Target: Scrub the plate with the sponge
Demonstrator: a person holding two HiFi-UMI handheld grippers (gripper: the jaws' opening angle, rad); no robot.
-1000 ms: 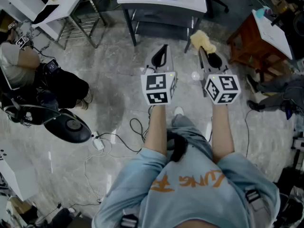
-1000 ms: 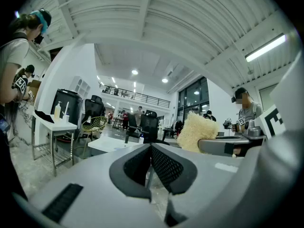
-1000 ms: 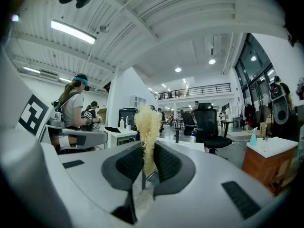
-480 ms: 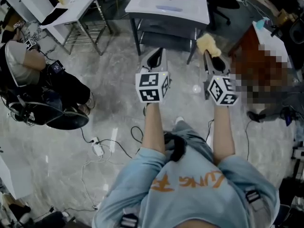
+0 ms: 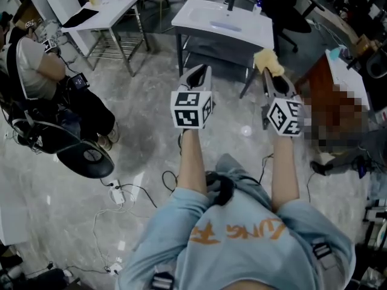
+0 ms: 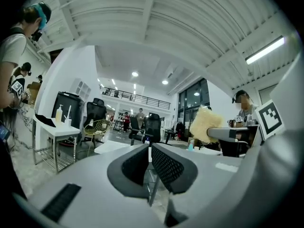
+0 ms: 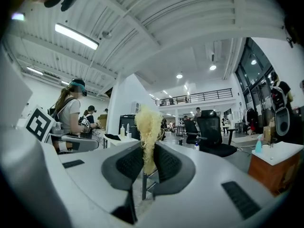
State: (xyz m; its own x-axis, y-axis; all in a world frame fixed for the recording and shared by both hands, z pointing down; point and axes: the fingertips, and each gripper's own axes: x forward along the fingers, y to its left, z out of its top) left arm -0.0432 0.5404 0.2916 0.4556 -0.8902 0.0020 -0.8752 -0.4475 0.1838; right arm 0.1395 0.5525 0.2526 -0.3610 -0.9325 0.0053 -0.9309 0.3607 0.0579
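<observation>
My right gripper (image 5: 269, 72) is shut on a fluffy yellow sponge (image 5: 268, 60), which sticks up from between the jaws (image 7: 147, 126). My left gripper (image 5: 202, 71) is held beside it at the same height, to its left. Its jaws are all but together and just beginning to part, with nothing between them (image 6: 149, 149). The sponge (image 6: 205, 124) shows to the right in the left gripper view. Both grippers hover over the marble floor, pointing at a white basin on a dark metal stand (image 5: 225, 20). No plate is in view.
A white side table (image 5: 100, 9) with a pump bottle stands at the back left. A seated person (image 5: 31, 65) and a black chair base (image 5: 89, 159) are at the left. Cables and a power strip (image 5: 117, 193) lie on the floor. A brown cabinet (image 5: 323, 80) stands at the right.
The basin stand and side table have come lower and closer in the head view. Both grippers stay side by side, the sponge still in the right one.
</observation>
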